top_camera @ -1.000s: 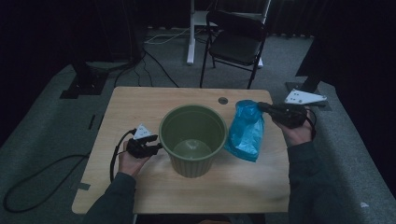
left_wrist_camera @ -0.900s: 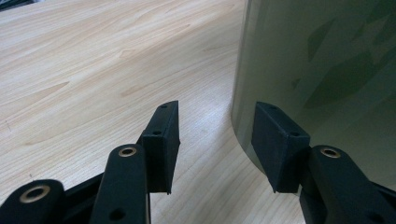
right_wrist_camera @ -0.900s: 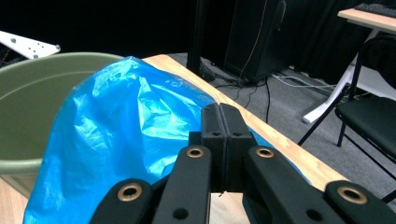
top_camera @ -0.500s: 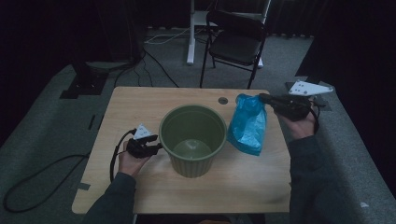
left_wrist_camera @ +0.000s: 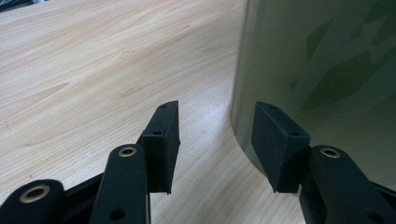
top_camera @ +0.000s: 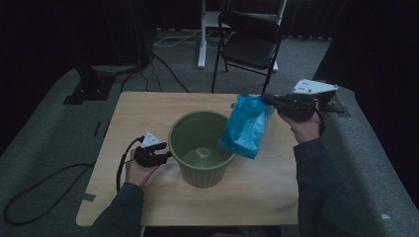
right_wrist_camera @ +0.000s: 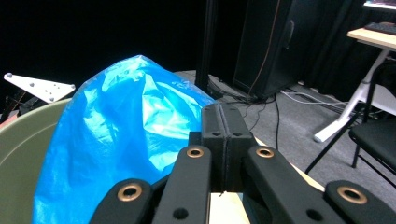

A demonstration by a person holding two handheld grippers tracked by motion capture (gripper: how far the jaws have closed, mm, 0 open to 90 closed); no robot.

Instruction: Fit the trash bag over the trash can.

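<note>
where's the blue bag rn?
High view: the blue bag hangs right of centre, pinched at its top by the right gripper, its lower part over the right rim of the green bin.

Glossy blue plastic bag, matt green bin, wooden table

bag right of bucket, on table

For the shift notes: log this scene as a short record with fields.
work: lining the bin with the blue bag
bag: hangs from the right gripper, lower end over the bin's rim
right gripper: shut on the bag's top edge
left gripper: open, jaws beside the bin's wall, low on the table
bin: upright, empty
</note>
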